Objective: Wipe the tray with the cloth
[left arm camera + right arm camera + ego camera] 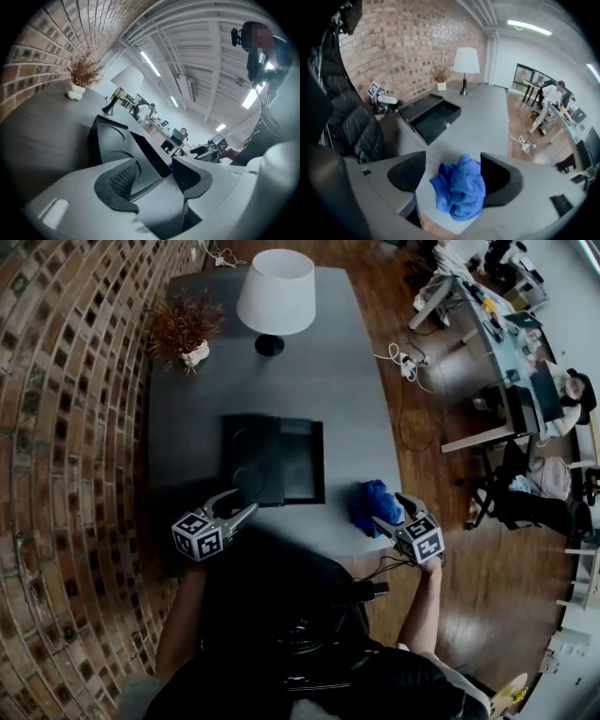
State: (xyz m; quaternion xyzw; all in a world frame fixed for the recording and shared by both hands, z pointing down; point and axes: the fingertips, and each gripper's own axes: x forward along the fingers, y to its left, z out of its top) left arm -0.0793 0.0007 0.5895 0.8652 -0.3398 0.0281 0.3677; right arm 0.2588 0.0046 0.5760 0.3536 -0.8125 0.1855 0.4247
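The right gripper point(391, 510) hangs over the cloth point(373, 504) with its jaws wide; the cloth lies between them, unpinched. To pick it up well, we would lower the jaws around the thickest fold. We would then close until the pads bite fabric rather than table, and lift clear before crossing left. The left gripper point(243, 502), jaws apart and empty, hovers at the near left corner of the tray point(300, 465); we judge it well placed to steady it. The cloth is a crumpled blue heap at the near right edge of the table point(356, 381), apart from the tray, which is black and shallow.
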